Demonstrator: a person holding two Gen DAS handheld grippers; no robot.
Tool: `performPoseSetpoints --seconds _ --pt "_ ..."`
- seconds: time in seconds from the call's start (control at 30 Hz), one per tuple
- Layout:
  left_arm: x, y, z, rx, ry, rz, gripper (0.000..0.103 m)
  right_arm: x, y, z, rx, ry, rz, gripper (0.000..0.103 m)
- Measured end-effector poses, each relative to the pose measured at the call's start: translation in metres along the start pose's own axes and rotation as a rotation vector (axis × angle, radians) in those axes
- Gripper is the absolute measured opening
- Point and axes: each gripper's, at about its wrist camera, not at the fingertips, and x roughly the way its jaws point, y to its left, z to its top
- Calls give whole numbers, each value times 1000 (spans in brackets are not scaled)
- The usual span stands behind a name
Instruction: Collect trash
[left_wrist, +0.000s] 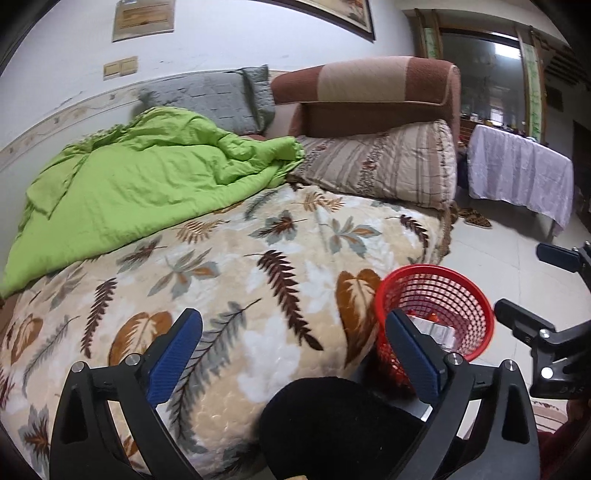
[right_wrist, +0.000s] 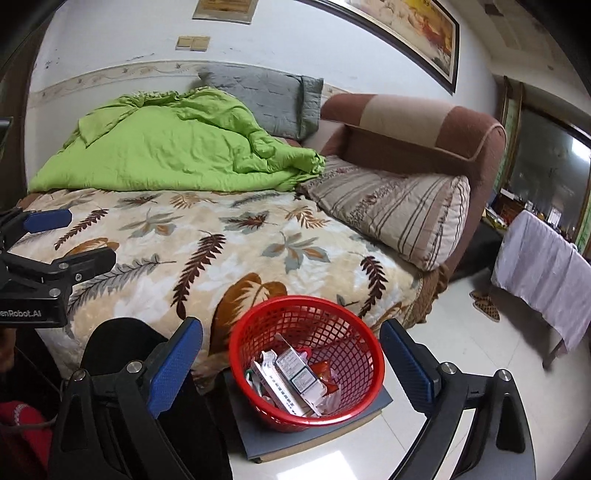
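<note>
From the left wrist camera, the left tongs stand spread wide with nothing between the blue pads, which hang over the leaf-patterned blanket covering the bed. The red mesh basket sits on the floor at about four o'clock in this view, just beside the bed's edge, partly hidden behind the right-side pad; pale cartons can be glimpsed inside it. At two to three o'clock of the basket, the black fingers of the right tongs enter from the frame edge, also spread apart and empty. A crumpled green quilt lies at ten o'clock, a striped pillow at one o'clock, with a grey pillow and a brown sofa arm behind. A dark rounded shape fills six o'clock.

From the right wrist camera, the right tongs are wide apart, holding nothing, and the red basket sits directly between and beyond the pads at six o'clock, resting on a grey flat board on the tiled floor. Inside lies the trash: white cartons and a red wrapper. The left tongs show at nine o'clock, open and empty above the blanket. A cloth-draped bench stands at three o'clock.
</note>
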Motion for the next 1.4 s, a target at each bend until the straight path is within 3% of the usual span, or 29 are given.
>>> performPoseSetpoints --seconds 0.37,0.57,0.83,1.4 --pt "-9 -3 3 3 -66 67 103 6 2 0 15 13 17 98" --pt "-6 -6 5 12 -43 24 103 9 -4 -1 39 25 18 98" --pt "-5 -11 5 46 -43 63 103 13 -6 -2 43 33 19 98" --pt "-2 -5 2 14 -15 41 103 16 -5 -4 44 46 20 98"
